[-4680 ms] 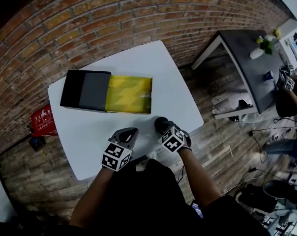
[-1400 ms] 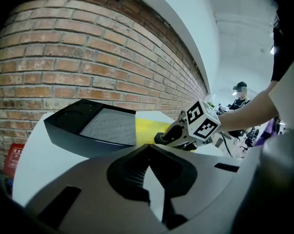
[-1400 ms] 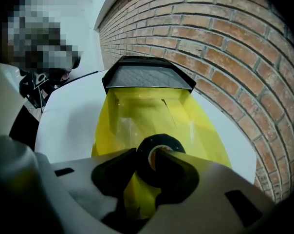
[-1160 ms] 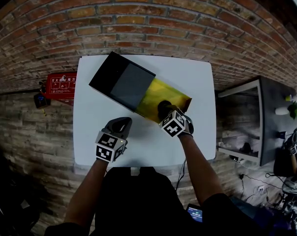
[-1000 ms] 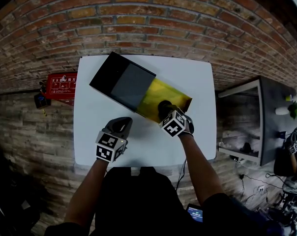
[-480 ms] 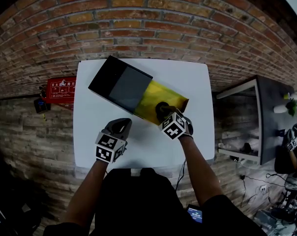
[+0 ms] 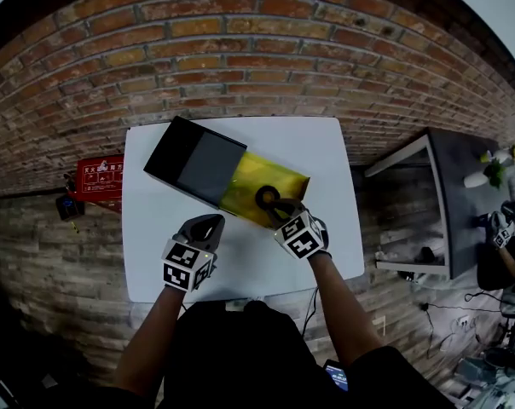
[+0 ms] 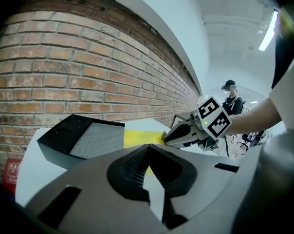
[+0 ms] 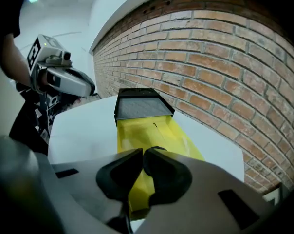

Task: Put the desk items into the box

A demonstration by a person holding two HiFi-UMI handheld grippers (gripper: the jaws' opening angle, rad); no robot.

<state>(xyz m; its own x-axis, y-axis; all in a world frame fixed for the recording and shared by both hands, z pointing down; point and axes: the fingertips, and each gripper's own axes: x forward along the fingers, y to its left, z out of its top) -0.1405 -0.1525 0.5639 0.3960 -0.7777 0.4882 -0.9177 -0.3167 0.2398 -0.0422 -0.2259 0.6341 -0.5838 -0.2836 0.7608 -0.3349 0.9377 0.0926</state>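
Note:
On the white table (image 7: 326, 156) lies a black box (image 7: 193, 160) with its yellow tray (image 7: 285, 183) pulled out toward the right. A black ring (image 7: 267, 198) rests in the yellow tray. My right gripper (image 7: 283, 210) hovers just behind the ring, at the tray's near edge. Its jaws are closing, with a slim gap left and nothing between them (image 9: 142, 155). My left gripper (image 7: 208, 225) hangs shut and empty over bare table, left of the tray. The tray (image 9: 152, 130) and the box (image 9: 139, 106) stretch ahead of the right gripper.
A brick wall (image 7: 240, 49) backs the table. A red sign (image 7: 100, 175) sits on the floor by the table's left edge. A dark table (image 7: 462, 186) stands at the right, and a person (image 7: 505, 228) is beyond it.
The black ring, earlier at my right gripper's tip, now lies free in the yellow tray. The right gripper has drawn back a little and its jaws have narrowed. The left gripper has barely moved.

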